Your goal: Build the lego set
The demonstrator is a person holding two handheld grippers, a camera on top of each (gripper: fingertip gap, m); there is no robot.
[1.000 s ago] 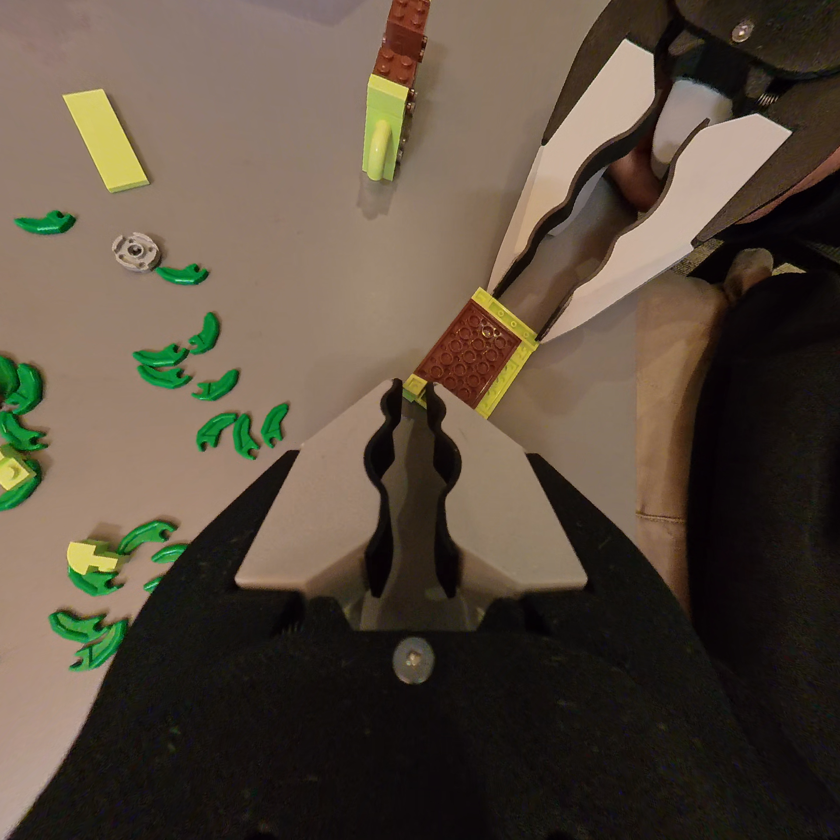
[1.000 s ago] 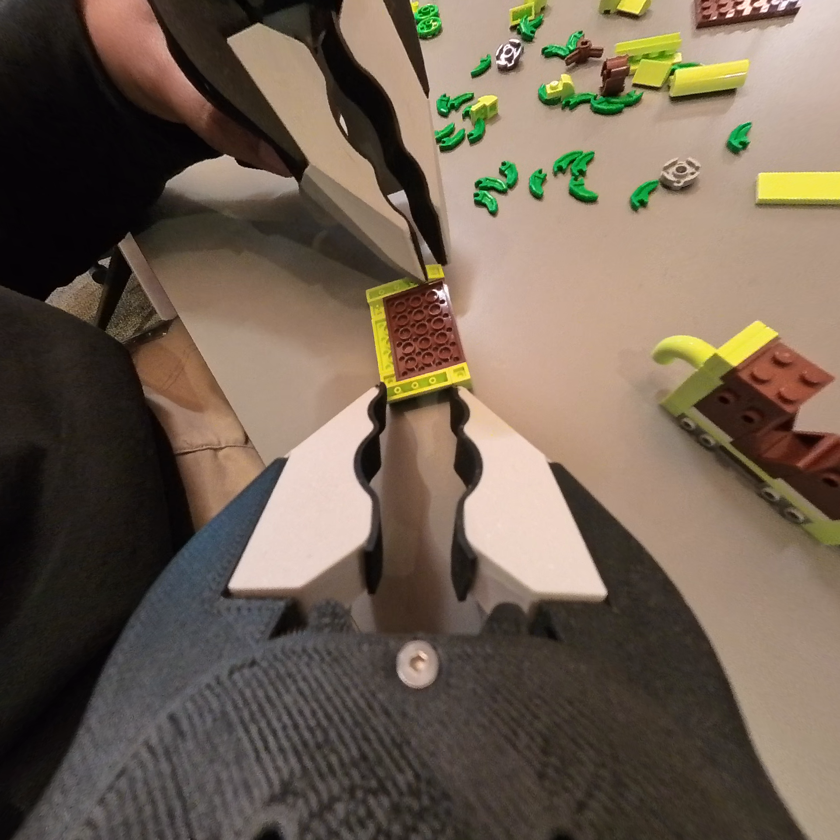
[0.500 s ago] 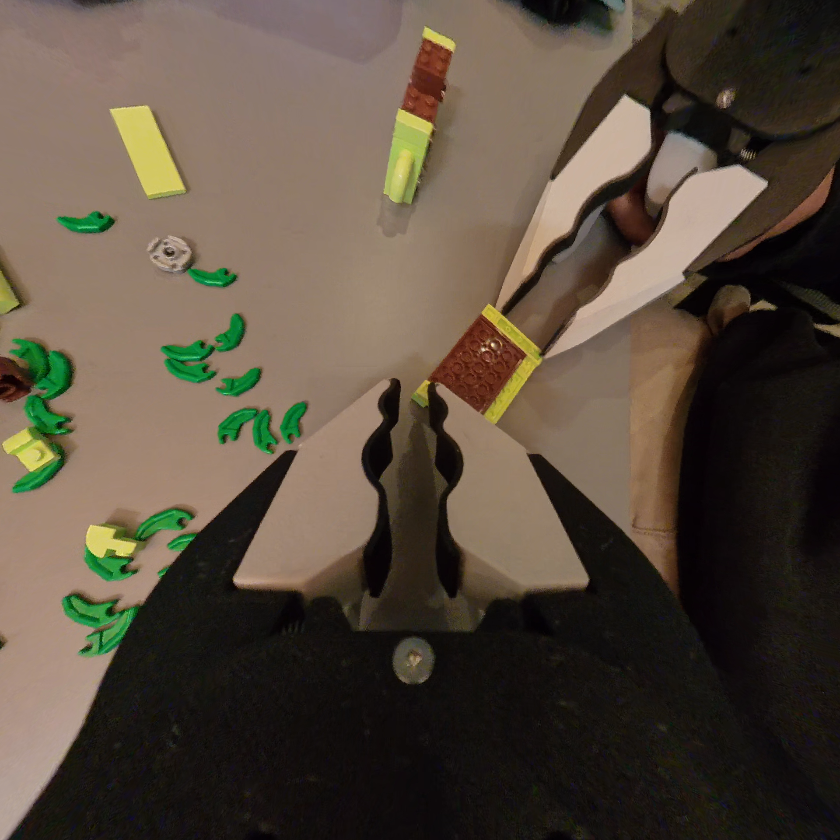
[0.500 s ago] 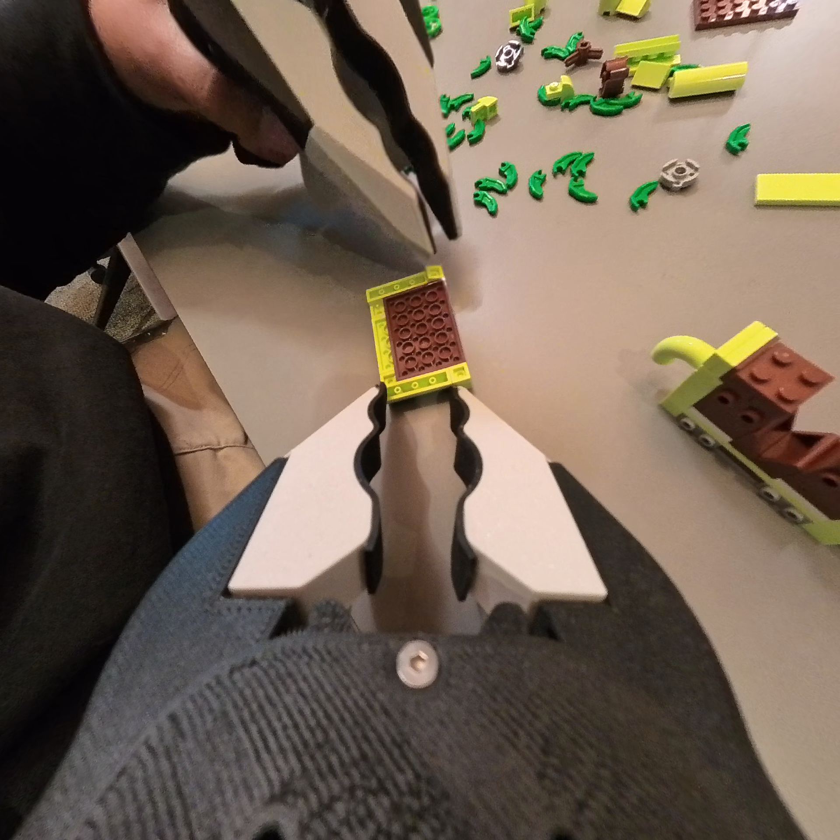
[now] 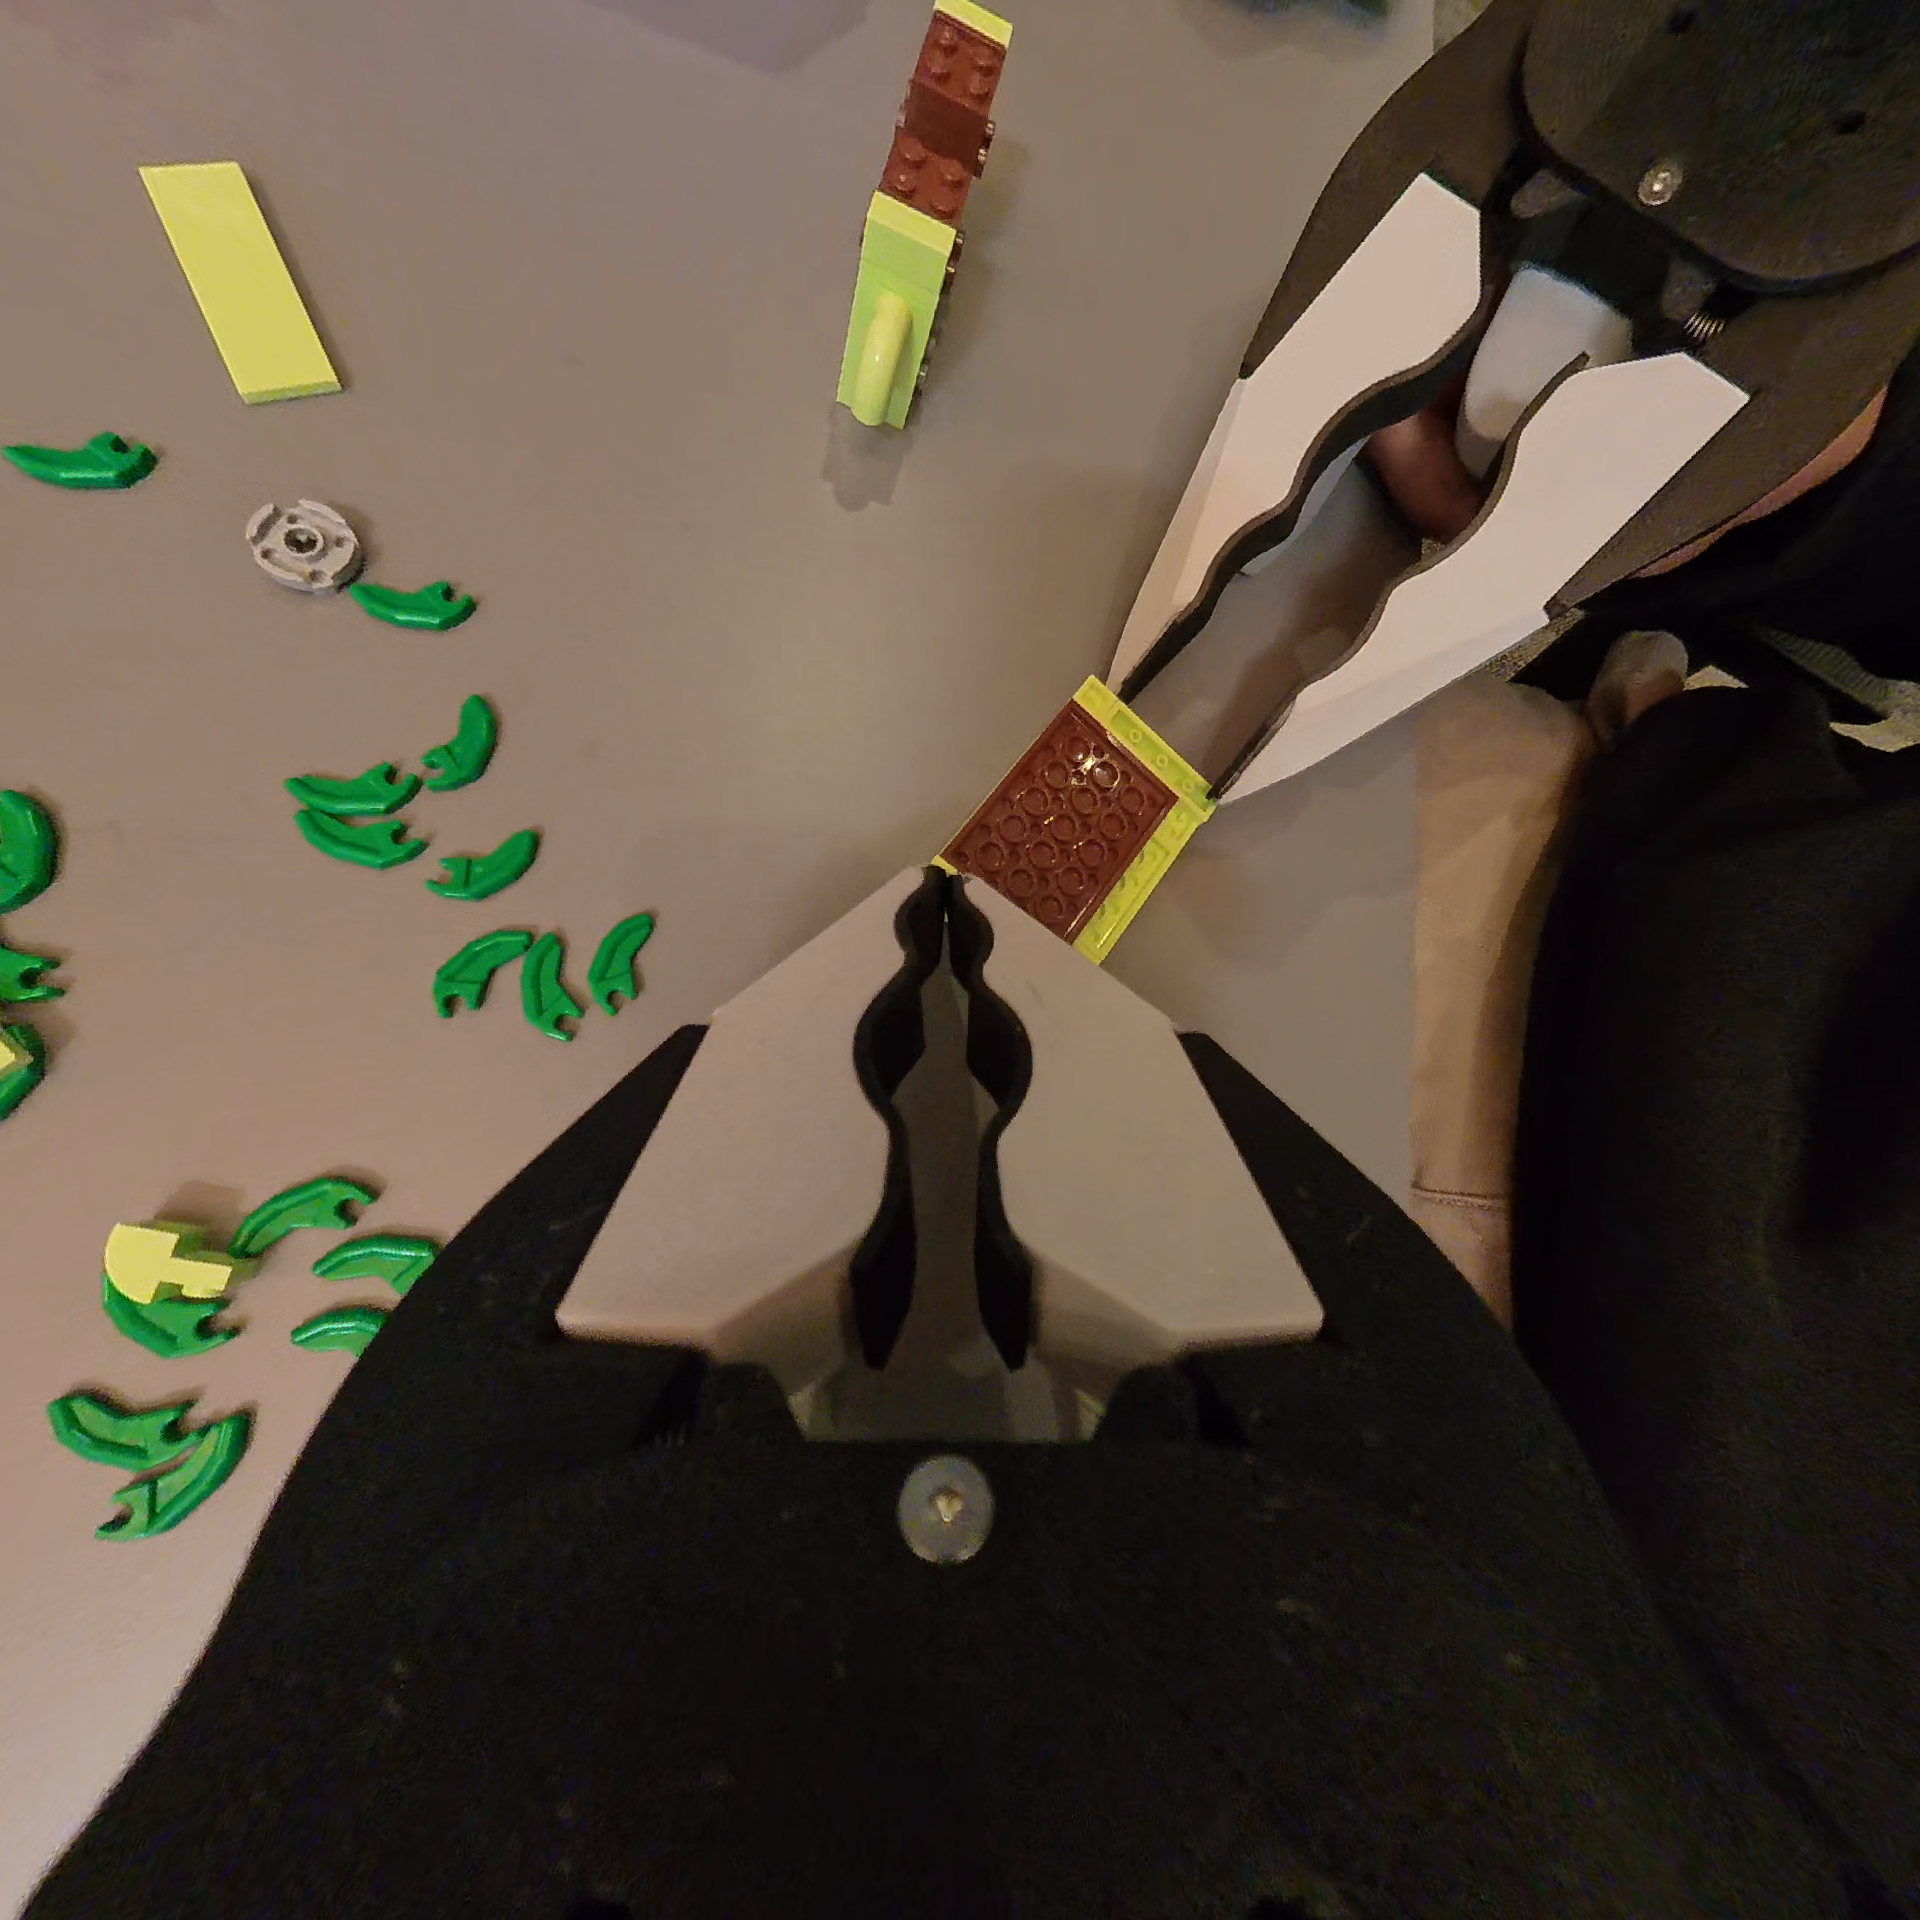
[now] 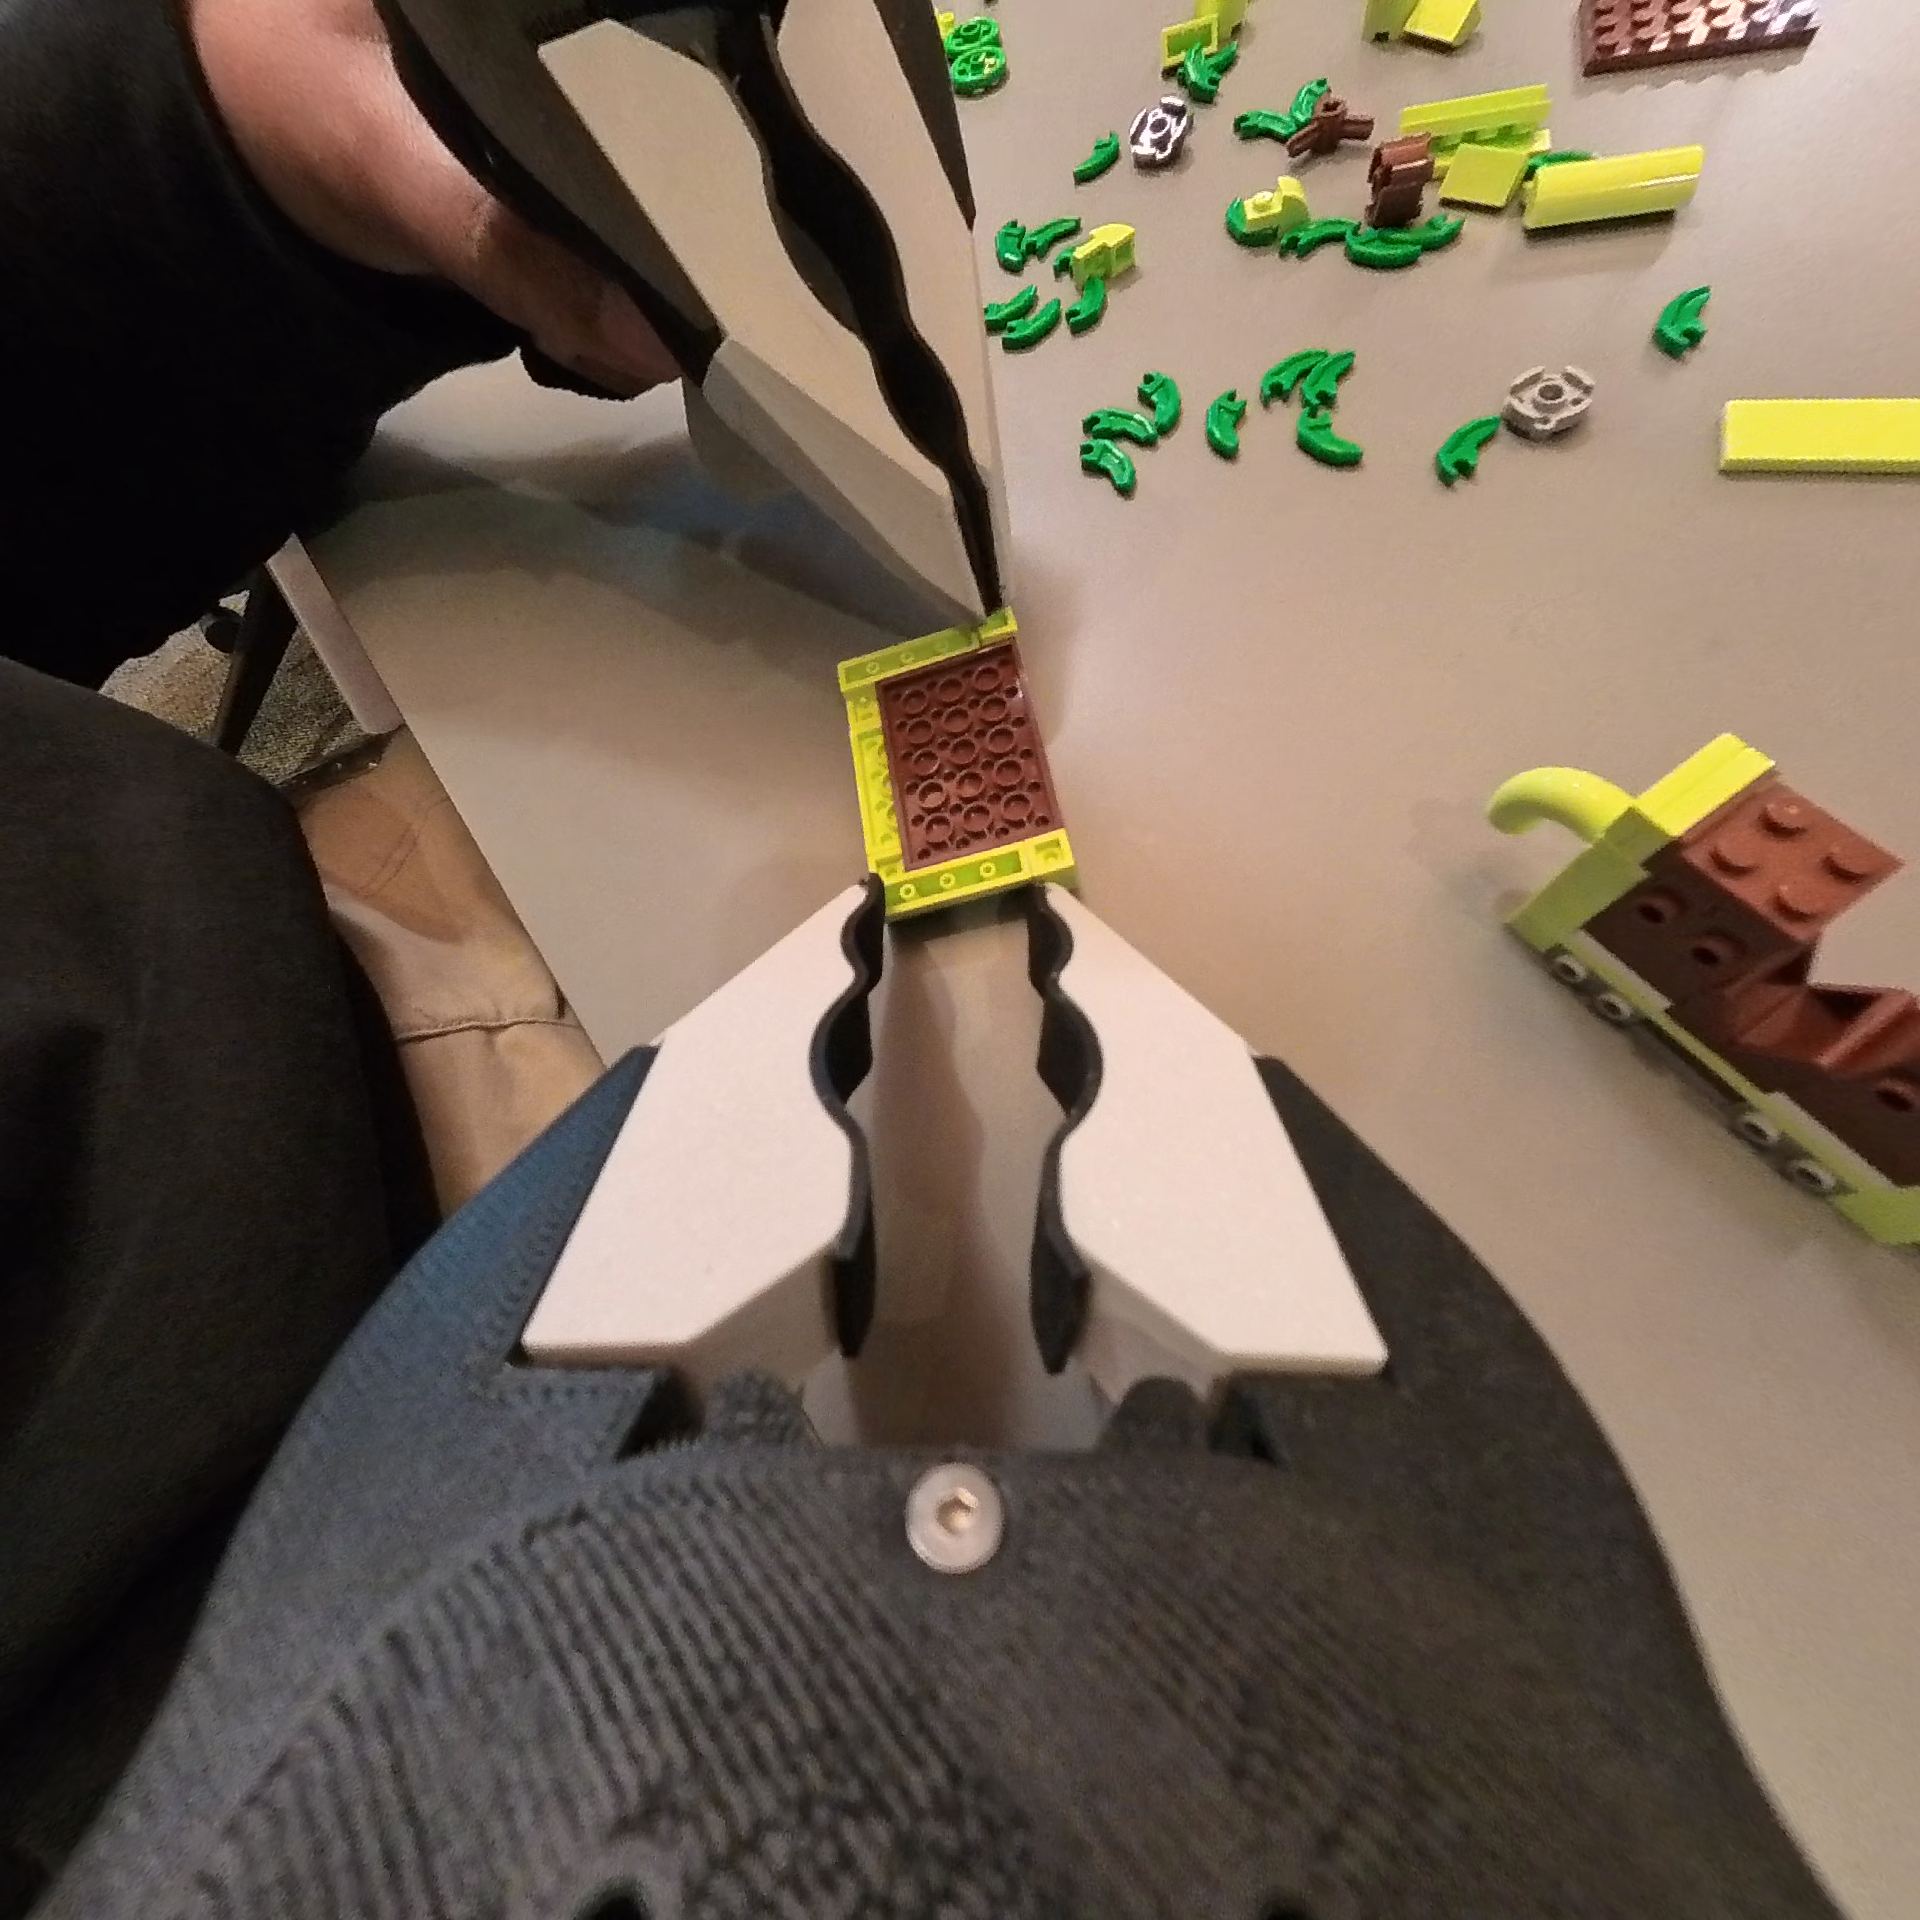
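Centrally, brown-and-lime plate assembly (image 6: 961, 774) pinched by both grippers: right gripper (image 6: 961, 899) at 6 o'clock, left gripper (image 5: 943, 881) on corner; green leaf pieces (image 5: 457, 821) at 9 o'clock.

Glossy plastic on the brown plate (image 6: 971, 764) with lime trim, same shine on the green leaf bits (image 5: 488, 864). Matt smooth grey table (image 5: 644, 582). Matt pale plastic fingers (image 6: 717, 1132), ridged printed-looking dark body (image 6: 935, 1683), shiny metal screw (image 6: 954, 1529).

No legible text, labels or numbers — perhaps too small
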